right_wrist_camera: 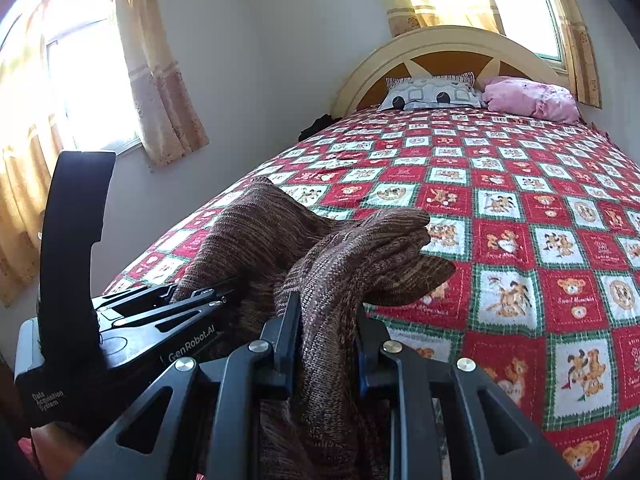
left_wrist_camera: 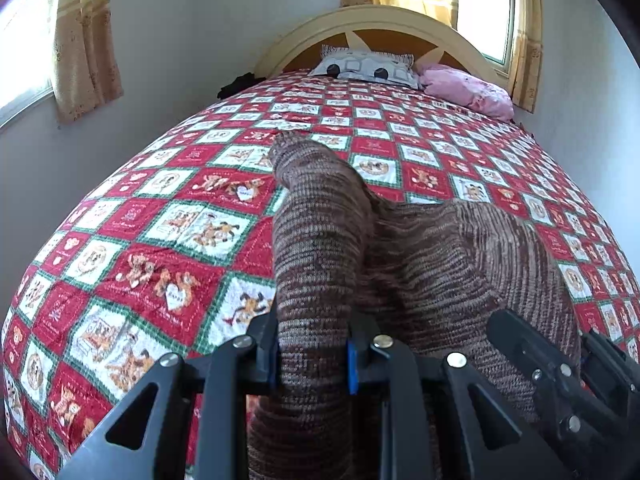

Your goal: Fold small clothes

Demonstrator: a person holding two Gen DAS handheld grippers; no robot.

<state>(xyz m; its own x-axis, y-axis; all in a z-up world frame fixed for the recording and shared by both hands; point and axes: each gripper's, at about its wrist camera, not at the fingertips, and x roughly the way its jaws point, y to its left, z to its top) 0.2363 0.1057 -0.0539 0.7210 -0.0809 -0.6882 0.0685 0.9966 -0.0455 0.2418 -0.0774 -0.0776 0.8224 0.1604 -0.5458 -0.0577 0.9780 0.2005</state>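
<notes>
A brown striped knitted garment (left_wrist_camera: 420, 264) lies bunched at the near end of the bed. My left gripper (left_wrist_camera: 314, 356) is shut on a thick fold of it that rises up and away from the jaws. My right gripper (right_wrist_camera: 328, 344) is shut on another bunched part of the same garment (right_wrist_camera: 360, 260), which drapes forward over the fingers. The right gripper shows at the lower right of the left wrist view (left_wrist_camera: 560, 376). The left gripper shows at the left of the right wrist view (right_wrist_camera: 168, 308), close beside the right one.
The bed has a red, white and green checked bedspread (left_wrist_camera: 160, 216) with bear prints. A grey patterned pillow (left_wrist_camera: 368, 66) and a pink pillow (left_wrist_camera: 468, 88) lie by the cream headboard (left_wrist_camera: 384, 20). Curtained windows flank the bed. A dark item (left_wrist_camera: 238, 84) lies at the bed's far left edge.
</notes>
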